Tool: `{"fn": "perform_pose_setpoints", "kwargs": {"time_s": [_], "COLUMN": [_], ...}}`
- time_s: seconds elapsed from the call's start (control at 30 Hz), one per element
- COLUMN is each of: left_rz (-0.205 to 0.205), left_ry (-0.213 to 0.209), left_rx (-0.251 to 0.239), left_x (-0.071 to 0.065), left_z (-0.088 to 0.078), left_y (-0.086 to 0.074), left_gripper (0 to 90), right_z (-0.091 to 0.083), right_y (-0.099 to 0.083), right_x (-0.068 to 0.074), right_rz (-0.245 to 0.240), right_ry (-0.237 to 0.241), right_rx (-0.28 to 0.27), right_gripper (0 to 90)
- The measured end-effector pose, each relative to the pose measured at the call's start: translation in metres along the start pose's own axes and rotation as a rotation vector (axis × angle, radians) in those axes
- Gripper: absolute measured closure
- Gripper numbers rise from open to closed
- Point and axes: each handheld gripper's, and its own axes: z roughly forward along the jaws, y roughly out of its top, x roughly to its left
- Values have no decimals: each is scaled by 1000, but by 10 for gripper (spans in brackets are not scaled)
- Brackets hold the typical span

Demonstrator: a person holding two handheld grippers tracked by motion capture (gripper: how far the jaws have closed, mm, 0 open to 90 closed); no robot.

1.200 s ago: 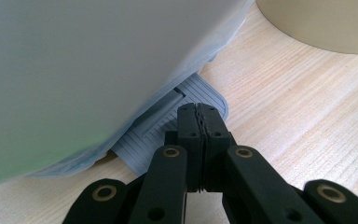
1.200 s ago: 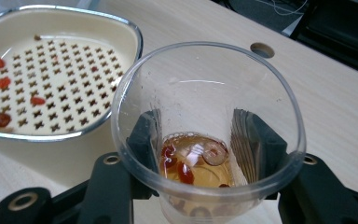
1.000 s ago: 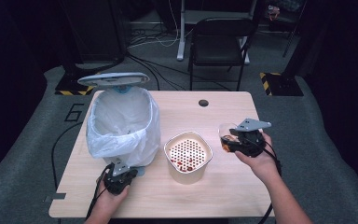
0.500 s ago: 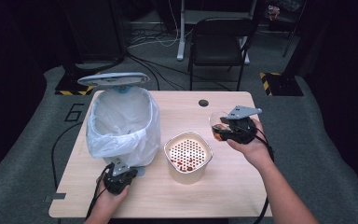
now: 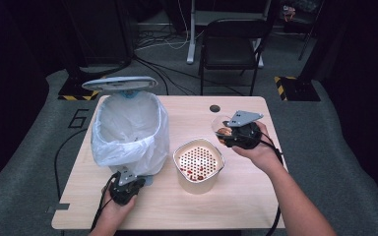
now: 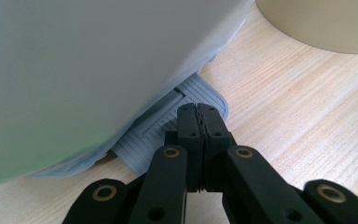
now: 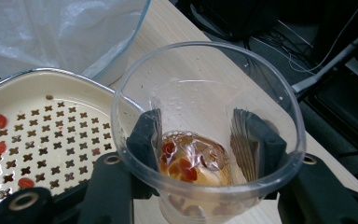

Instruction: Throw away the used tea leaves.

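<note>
Nearest you, your left gripper (image 5: 126, 185) sits low at the table's (image 5: 236, 196) front edge, at the foot of the bin (image 5: 130, 130). Its jaws are pressed together with nothing between them, their tips resting on the grey ribbed pedal (image 6: 161, 128) that sticks out from under the bin's white liner (image 6: 74, 70).

A little farther in, near the middle of the table, stands the cream strainer (image 5: 199, 163). A few red bits lie on its perforated insert (image 7: 51, 126).

To its right and just beyond, your right gripper (image 5: 226, 133) is off the table, jaws pinching a clear plastic cup (image 7: 205, 135) from both sides. The cup is tipped toward the strainer, its mouth close to the strainer's near rim in the right gripper view. Amber liquid and red pieces (image 7: 186, 161) sit pooled at its bottom.

Farther left, the bin's lid (image 5: 119, 82) stands raised above the open liner. Beyond the table, a black chair (image 5: 234, 46) is on the grey floor (image 5: 325, 128).
</note>
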Motion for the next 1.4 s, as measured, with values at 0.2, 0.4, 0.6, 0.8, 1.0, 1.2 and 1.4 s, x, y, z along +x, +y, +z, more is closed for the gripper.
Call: {"fn": "perform_pose_setpoints", "kwargs": {"time_s": [0.2,0.4,0.6,0.8,1.0,1.2,1.4], "left_rz": [32,18,28,29,31,32,31], "left_ry": [-5,-9,-10,-8,-8,-9,-7], "left_rx": [-3,-4,-6,-5,-4,-4,-5], "left_x": [1,1,1,2,2,2,1], "left_z": [0,0,0,0,0,0,0], "left_y": [1,0,1,1,1,1,1], "left_gripper": [887,887,886,886,886,886,885], "right_z": [7,13,17,16,14,12,12], "right_y": [1,4,8,14,18,23,25], "right_x": [-6,-10,-4,4,15,31,45], "right_rz": [-45,-117,-208,-309,-405,-535,-643], "right_ry": [54,104,106,77,56,10,-21], "right_rx": [-48,-93,-76,-62,-35,-21,-10], "right_gripper": [529,527,528,529,529,532,532]}}
